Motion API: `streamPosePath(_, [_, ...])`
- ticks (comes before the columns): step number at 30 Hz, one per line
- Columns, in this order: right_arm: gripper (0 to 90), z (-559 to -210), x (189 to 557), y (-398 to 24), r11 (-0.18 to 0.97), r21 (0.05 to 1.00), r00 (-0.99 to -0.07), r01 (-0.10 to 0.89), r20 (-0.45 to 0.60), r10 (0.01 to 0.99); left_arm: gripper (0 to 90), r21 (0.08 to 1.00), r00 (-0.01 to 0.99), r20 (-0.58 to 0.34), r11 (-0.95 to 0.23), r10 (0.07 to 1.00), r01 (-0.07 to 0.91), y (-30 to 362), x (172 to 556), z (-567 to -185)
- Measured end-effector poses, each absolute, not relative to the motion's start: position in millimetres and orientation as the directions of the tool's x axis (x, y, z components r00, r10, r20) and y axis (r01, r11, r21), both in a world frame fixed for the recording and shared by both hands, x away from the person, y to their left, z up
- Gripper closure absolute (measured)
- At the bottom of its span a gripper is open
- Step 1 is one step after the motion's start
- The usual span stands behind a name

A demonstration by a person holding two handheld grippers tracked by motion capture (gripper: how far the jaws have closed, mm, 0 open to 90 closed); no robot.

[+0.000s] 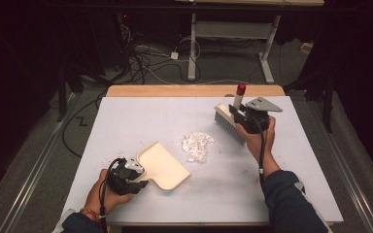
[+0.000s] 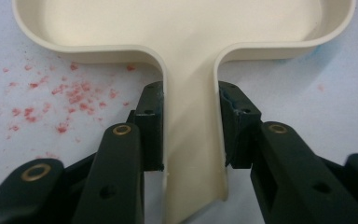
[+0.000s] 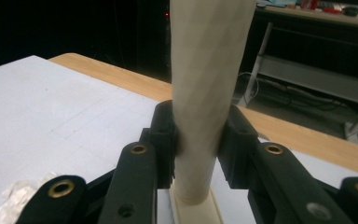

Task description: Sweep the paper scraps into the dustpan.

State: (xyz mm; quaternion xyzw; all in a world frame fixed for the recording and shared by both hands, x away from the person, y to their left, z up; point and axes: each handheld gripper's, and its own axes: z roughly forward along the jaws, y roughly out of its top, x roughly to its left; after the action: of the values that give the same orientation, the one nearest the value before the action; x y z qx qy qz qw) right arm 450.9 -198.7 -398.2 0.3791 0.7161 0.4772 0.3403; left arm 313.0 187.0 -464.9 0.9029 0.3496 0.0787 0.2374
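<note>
A cream plastic dustpan (image 1: 162,166) is gripped by its handle between the closed jaws of the left gripper (image 1: 135,175), just left of a small pile of crumpled white scraps (image 1: 197,144). Right of that pile, a cream hand brush with a red-tipped handle (image 1: 230,119) is clamped at its handle by the right gripper (image 1: 243,116), its bristles held near the pile.

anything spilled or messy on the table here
Yes. A heap of crumpled white scraps lies loose mid-table between the dustpan and the brush, and red specks are scattered on the white surface beside the dustpan's handle.
</note>
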Motion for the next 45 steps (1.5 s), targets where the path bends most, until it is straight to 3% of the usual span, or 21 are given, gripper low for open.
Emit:
streamPosePath(8, [70.8,-409,454,-161,0.272,0.938,-0.536,0.215,-0.120,0.836,63.6,0.485,0.746,-0.023,-0.645,0.666,0.591,187,313,-466])
streamPosePath(18, [70.2,-418,428,-129,0.239,0.951,-0.605,0.195,-0.075,0.793,63.6,0.481,0.750,-0.028,-0.649,0.661,0.590,183,314,-467])
streamPosePath(45, [69.0,-426,386,-90,0.219,0.966,-0.713,0.141,-0.054,0.699,63.4,0.478,0.738,-0.042,-0.636,0.673,0.606,168,323,-467])
